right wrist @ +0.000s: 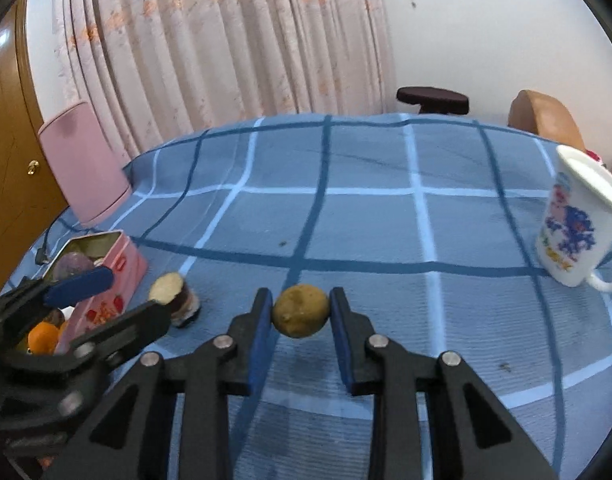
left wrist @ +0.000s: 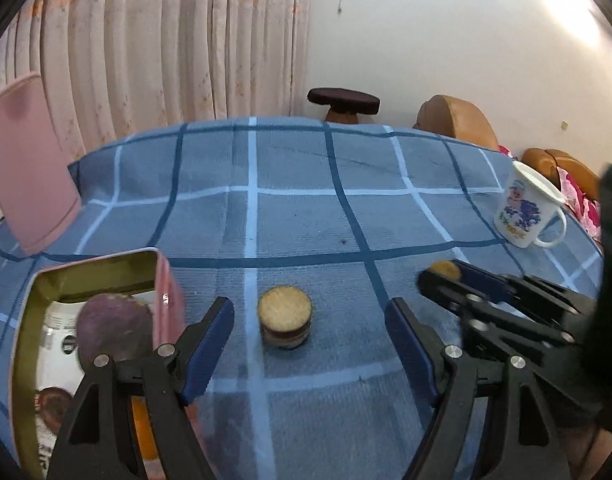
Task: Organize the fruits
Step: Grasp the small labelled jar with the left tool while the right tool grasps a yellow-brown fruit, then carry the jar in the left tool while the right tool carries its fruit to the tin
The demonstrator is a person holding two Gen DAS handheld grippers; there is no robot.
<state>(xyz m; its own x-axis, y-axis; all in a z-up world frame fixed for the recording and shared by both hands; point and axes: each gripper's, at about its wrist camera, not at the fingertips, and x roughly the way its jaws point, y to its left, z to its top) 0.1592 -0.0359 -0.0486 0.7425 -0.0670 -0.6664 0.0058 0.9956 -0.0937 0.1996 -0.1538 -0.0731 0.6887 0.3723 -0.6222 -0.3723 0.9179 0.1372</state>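
My right gripper [right wrist: 301, 312] is shut on a small round yellow-brown fruit [right wrist: 301, 316], with both blue pads against its sides just over the blue checked cloth [right wrist: 386, 220]. My left gripper [left wrist: 309, 320] stands open around a short cut fruit piece [left wrist: 284, 322] with a pale top and dark purple side, not touching it. That piece [right wrist: 173, 296] also shows in the right wrist view, beside the pink tin box [right wrist: 105, 300]. The tin [left wrist: 85, 320] holds a purple fruit [left wrist: 113, 328] and an orange one [right wrist: 43, 338]. The right gripper [left wrist: 446, 276] reaches in from the right.
A white mug [left wrist: 526, 208] with a blue and pink print stands at the right of the table. The tin's pink lid [left wrist: 29, 176] leans at the far left edge. Behind the table are curtains, a dark stool [left wrist: 344, 100] and brown chairs.
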